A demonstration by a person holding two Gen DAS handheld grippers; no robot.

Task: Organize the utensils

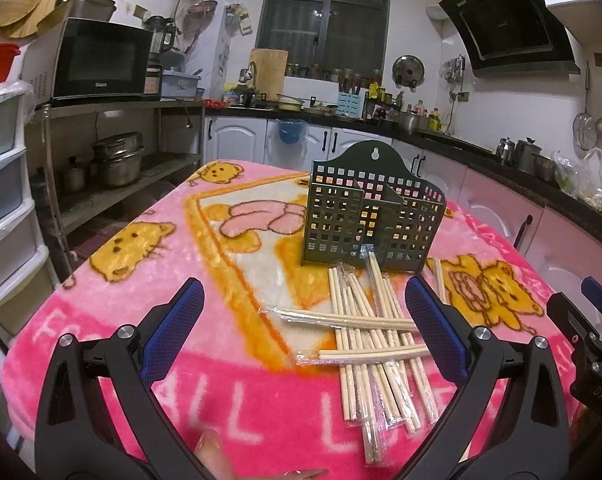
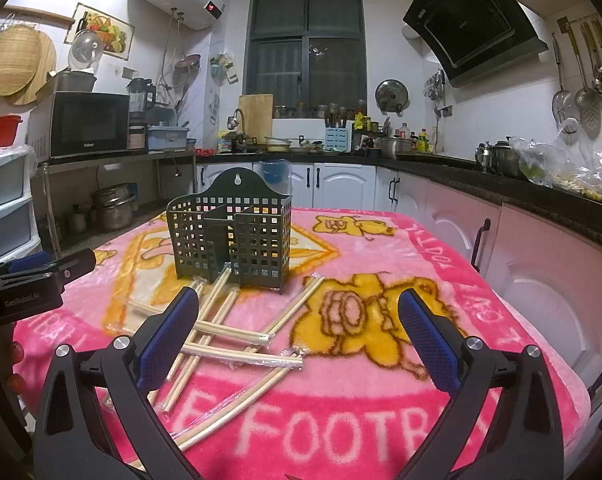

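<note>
The left gripper (image 1: 303,316) hung over the pink blanket (image 1: 149,264) on the worktop, its fingers spread wide and holding nothing. Just in front of the dark slotted utensil holder (image 1: 371,212), wrapped wooden chopsticks (image 1: 365,332) lay crisscrossed in a loose pile. Right of that pile, the right gripper (image 2: 299,326) hovered, fingers likewise wide apart and empty.
</note>
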